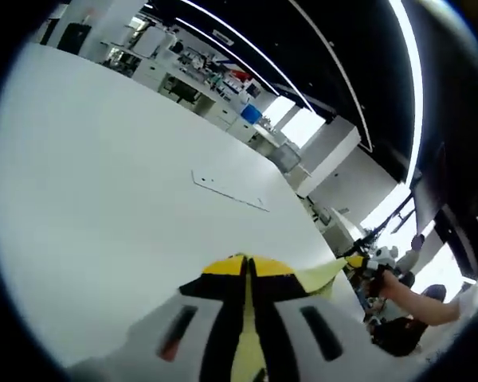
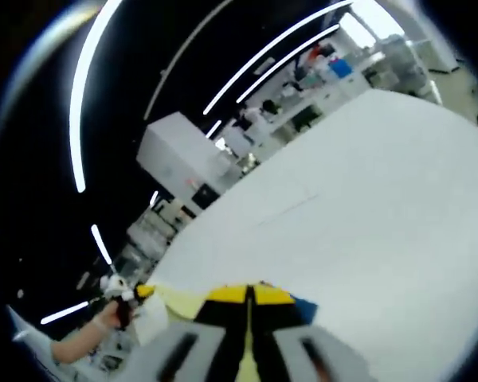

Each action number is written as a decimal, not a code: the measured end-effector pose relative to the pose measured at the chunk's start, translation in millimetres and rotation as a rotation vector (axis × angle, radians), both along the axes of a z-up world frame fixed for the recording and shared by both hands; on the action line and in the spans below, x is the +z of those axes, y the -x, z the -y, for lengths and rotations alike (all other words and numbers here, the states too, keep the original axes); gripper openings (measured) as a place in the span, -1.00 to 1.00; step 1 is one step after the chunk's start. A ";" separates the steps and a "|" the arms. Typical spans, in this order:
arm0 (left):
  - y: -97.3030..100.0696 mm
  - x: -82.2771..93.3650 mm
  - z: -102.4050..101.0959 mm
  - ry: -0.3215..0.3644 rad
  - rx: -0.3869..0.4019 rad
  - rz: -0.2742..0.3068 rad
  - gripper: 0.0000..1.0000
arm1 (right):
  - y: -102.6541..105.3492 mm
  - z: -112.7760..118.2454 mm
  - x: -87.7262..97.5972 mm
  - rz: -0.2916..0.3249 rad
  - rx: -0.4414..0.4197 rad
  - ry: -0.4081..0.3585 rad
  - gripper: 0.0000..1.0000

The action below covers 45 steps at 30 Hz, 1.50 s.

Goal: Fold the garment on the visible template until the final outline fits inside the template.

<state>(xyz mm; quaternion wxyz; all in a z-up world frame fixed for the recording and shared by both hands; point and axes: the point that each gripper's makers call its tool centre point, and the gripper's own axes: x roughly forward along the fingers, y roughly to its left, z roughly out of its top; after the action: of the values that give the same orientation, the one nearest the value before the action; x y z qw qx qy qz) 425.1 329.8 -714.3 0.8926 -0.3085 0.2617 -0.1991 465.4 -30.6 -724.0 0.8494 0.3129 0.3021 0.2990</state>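
Both grippers were up off the big white table [image 1: 103,183], each pinching the yellow garment [image 1: 319,274]. In the left gripper view, the left gripper [image 1: 247,267] had its jaws pressed together on yellow cloth, and the cloth ran off to the right toward the right gripper [image 1: 372,263], held in a person's hand [image 1: 389,280]. In the right gripper view, the right gripper [image 2: 251,296] was also pinched on the cloth, which ran left toward the left gripper [image 2: 118,293].

So the garment hung stretched between the two grippers, near the table's edge, not lying flat. A thin template line [image 1: 227,191] showed farther out on the table.

I think this was the carrying step, before any fold. Next the cloth likely needed to go down flat over that line.

No boxes or bins could be made out clearly.
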 end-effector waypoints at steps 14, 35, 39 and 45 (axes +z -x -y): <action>-7.8 -72.1 -6.7 -0.020 0.070 -0.141 -1.00 | -8.5 -2.4 -56.9 -0.125 -0.039 0.054 -1.00; -6.9 -106.1 -10.3 -0.145 0.017 -0.183 -1.00 | -13.5 -1.6 -91.1 -0.163 -0.011 0.139 -1.00; -4.8 -100.8 -8.6 -0.148 -0.001 -0.161 -1.00 | -11.2 -2.4 -89.2 -0.144 0.005 0.151 -1.00; 2.6 -93.7 -2.6 -0.145 -0.035 -0.138 -0.99 | -7.6 -7.7 -83.4 -0.104 0.042 0.157 -0.93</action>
<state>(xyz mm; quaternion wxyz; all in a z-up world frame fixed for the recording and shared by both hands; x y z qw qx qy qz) 422.5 332.4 -808.0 0.8889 -0.2511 0.3416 -0.1737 473.0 -22.9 -807.4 0.8479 0.2543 0.3748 0.2755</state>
